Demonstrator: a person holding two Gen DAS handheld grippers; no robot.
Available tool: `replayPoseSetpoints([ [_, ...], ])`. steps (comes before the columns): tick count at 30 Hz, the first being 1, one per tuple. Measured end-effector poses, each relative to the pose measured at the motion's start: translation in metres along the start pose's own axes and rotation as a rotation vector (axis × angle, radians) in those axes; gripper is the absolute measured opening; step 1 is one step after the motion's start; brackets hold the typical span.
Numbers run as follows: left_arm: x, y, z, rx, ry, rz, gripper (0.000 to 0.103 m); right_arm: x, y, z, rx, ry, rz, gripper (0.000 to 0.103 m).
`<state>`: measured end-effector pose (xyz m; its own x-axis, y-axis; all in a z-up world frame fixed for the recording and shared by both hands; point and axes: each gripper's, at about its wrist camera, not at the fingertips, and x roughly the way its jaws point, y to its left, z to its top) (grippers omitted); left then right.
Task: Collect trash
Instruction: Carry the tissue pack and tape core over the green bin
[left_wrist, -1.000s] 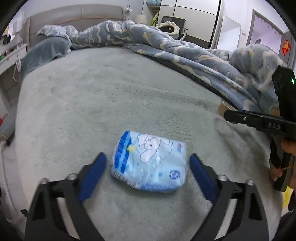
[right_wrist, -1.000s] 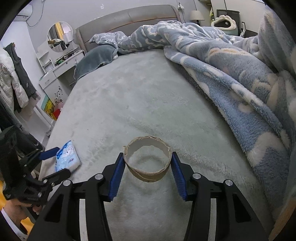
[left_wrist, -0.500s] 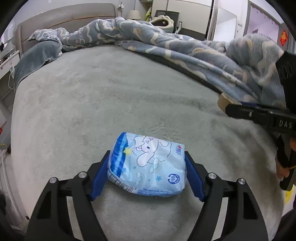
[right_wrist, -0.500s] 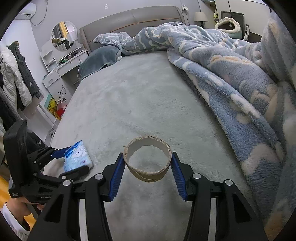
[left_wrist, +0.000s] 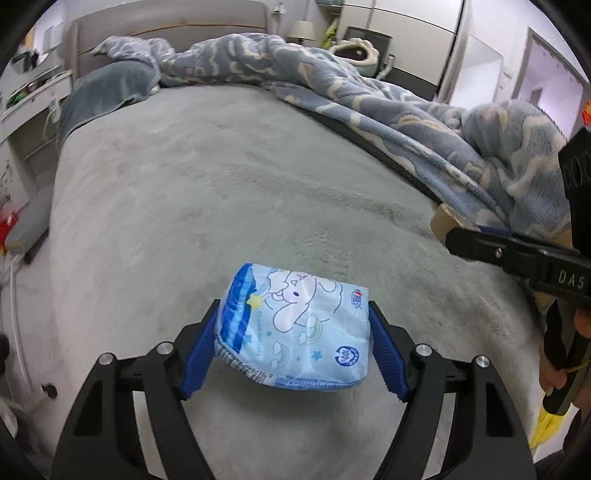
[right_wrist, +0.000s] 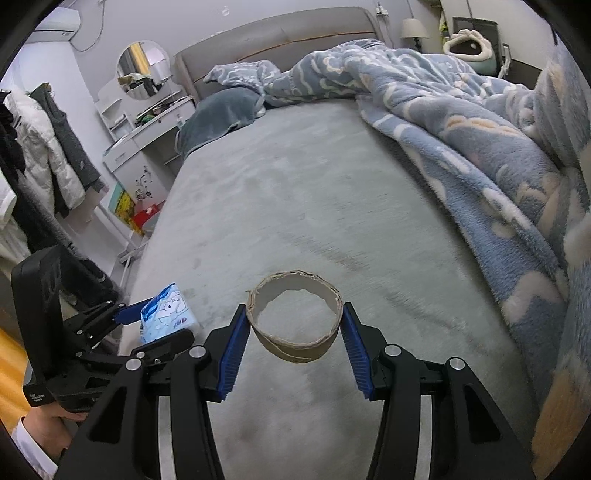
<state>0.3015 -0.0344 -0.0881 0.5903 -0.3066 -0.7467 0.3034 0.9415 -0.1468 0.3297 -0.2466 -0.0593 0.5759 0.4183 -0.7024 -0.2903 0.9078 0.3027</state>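
Observation:
A light blue tissue packet (left_wrist: 295, 325) with a cartoon dog print sits between my left gripper's (left_wrist: 293, 350) blue pads, which are shut on it and hold it just above the grey bed cover (left_wrist: 221, 177). The packet also shows in the right wrist view (right_wrist: 166, 314), with the left gripper (right_wrist: 147, 325) around it. My right gripper (right_wrist: 295, 343) is shut on a brown cardboard ring (right_wrist: 295, 321), held above the bed. The ring's edge (left_wrist: 443, 221) and the right gripper's black finger show at the right of the left wrist view.
A crumpled blue cloud-print blanket (right_wrist: 480, 140) covers the bed's right side. A dark grey pillow (right_wrist: 218, 110) lies by the headboard. A white dresser with a round mirror (right_wrist: 140, 70) and hanging coats (right_wrist: 44, 147) stand left of the bed.
My left gripper closed on the tissue packet and lifted it off the bed. My right gripper kept hold of the cardboard ring and rose a little.

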Motion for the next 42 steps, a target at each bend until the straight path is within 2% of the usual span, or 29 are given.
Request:
replayPoseSetpoints([
  [10, -0.066, 0.008, -0.022, -0.064, -0.021, 0.1, 0.077, -0.02, 0.052, -0.019, -0.088, 0.055, 0.024, 0.051],
  [15, -0.093, 0.014, -0.028, -0.109, -0.052, 0.102, 0.077, -0.034, 0.078, -0.037, -0.149, 0.064, 0.001, 0.051],
  [23, -0.145, 0.02, -0.067, -0.175, -0.074, 0.143, 0.077, -0.053, 0.103, -0.055, -0.174, 0.058, 0.002, 0.051],
  [30, -0.186, 0.029, -0.1, -0.238, -0.099, 0.189, 0.077, -0.076, 0.13, -0.084, -0.188, 0.064, 0.007, 0.051],
  [33, -0.199, 0.034, -0.115, -0.251, -0.102, 0.213, 0.077, -0.089, 0.151, -0.099, -0.216, 0.067, 0.01, 0.051],
  [39, -0.201, 0.051, -0.146, -0.253, -0.037, 0.279, 0.077, -0.098, 0.182, -0.123, -0.25, 0.083, 0.026, 0.051],
  [42, -0.201, 0.061, -0.158, -0.265, -0.022, 0.287, 0.078, -0.094, 0.196, -0.131, -0.254, 0.095, 0.04, 0.051],
])
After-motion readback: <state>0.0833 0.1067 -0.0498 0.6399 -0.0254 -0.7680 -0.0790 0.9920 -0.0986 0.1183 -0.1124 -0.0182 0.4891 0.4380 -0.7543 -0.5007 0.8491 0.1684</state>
